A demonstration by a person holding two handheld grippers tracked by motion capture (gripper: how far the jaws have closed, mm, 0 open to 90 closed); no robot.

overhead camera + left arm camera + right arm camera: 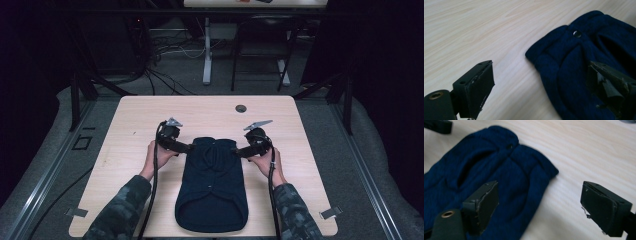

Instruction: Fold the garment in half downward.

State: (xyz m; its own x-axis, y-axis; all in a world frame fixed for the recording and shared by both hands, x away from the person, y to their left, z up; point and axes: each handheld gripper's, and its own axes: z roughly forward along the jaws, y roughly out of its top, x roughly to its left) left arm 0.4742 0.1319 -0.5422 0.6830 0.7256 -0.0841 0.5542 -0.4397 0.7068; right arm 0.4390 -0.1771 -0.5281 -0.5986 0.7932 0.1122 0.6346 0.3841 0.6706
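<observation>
Camouflage-patterned sleeves in grey-green are worn on both forearms, while each black gripper, the left gripper (189, 147) and the right gripper (237, 149), is topped by a grey three-cornered plate, trailed by a black cable and fitted with blocky, screw-holed jaws.

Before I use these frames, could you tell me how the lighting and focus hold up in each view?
High view: dim, black surroundings, the table evenly lit, the navy garment nearly detail-free. Left gripper view: the garment's snap is sharp, the left gripper soft. Right gripper view: the right gripper is slightly blurred, wood pale, no glare.
</observation>
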